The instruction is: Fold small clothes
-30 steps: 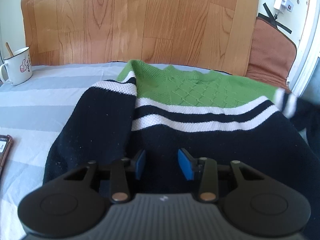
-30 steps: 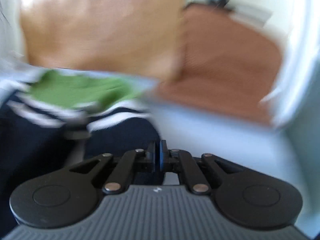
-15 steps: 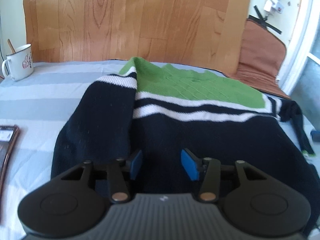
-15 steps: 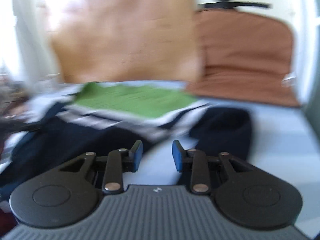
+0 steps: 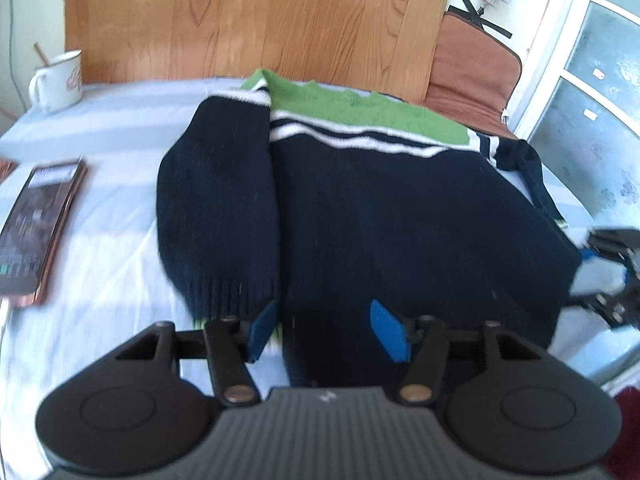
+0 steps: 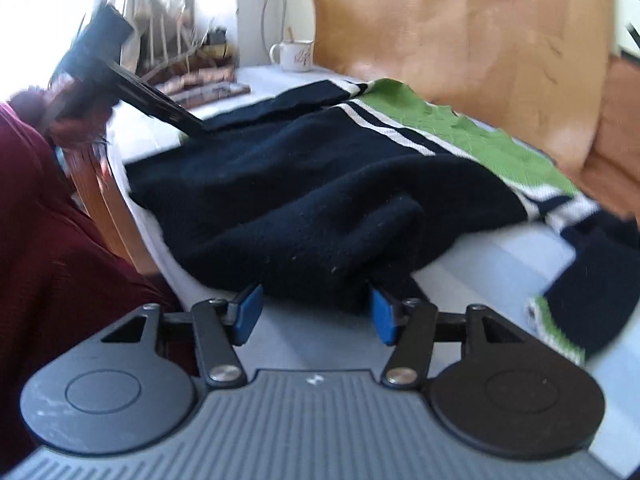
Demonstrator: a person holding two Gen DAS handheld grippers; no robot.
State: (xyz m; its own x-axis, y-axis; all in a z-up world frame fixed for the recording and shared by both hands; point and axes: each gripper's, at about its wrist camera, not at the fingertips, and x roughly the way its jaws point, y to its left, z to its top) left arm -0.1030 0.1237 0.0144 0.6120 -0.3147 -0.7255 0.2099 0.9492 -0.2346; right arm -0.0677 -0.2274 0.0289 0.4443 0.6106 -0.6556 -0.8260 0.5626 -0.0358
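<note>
Your navy sweater [image 5: 400,216], green-yoked with white stripes, lies flat on the striped bed sheet [image 5: 112,128], one sleeve folded over its front. Your left gripper [image 5: 326,330] has pulled back to the hem, fingers opening, empty. Your right gripper [image 6: 316,314], pinched together a second ago, is opening beside the sweater's bunched edge.

Bare sheet [image 5: 112,240] lies between sweater [image 5: 400,220] and phone [image 5: 36,232].

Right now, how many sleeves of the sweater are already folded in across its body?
1. The left sleeve lies folded along the sweater; the right sleeve still trails off the far edge, partly hidden.
</note>
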